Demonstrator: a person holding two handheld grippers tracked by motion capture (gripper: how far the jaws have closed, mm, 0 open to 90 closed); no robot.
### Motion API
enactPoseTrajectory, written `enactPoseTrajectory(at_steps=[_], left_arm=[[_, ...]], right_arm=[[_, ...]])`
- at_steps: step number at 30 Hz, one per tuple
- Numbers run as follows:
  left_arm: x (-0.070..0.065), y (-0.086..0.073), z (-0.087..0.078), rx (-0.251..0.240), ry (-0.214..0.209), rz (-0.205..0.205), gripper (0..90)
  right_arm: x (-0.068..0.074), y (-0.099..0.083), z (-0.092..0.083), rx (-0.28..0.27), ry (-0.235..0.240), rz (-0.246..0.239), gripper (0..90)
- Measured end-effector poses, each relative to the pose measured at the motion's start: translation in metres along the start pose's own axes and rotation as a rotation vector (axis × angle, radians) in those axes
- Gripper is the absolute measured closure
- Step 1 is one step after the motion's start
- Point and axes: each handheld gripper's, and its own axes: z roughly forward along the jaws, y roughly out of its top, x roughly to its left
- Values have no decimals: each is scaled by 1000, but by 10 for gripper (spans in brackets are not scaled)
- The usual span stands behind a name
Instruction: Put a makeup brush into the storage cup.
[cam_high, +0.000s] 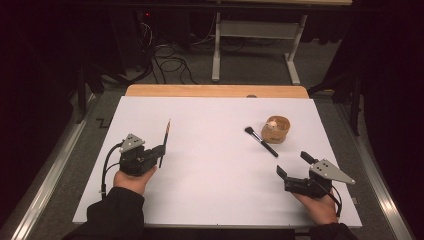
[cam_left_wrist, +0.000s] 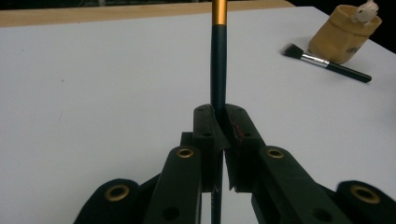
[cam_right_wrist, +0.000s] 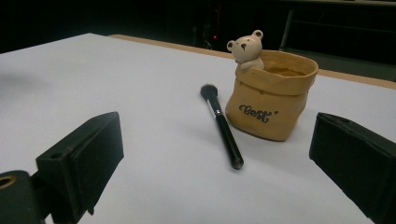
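Well left of the tan bear pot (cam_high: 276, 129), the left tool (cam_high: 164, 145) grips a dark thin brush handle (cam_left_wrist: 218, 60) with a gold band, its jaws clamped on the shaft. Just beside the pot's left, a black makeup brush (cam_right_wrist: 221, 123) lies flat on the white worktop (cam_high: 210, 165). Near the pot, toward the person, the right tool (cam_high: 295, 165) stands wide, holding nothing.

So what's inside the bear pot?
The pot is open on top, with a little bear peeking over its rim. Only a bit of brown inner wall shows; the bottom is hidden by the pot's front.
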Motion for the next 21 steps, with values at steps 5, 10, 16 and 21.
enactPoseTrajectory(at_steps=[5,10,16,21], left_arm=[[-6,2,7,-55,-21,0,839],[-10,4,9,-119,-27,10,839],[-18,7,9,-175,-33,46,839],[-26,8,9,-204,-57,60,839]], right_arm=[[0,0,0,-1,0,-1,36],[0,-1,1,1,-1,0,36],[-1,-1,1,1,-4,0,36],[-1,-1,2,2,-4,-1,36]])
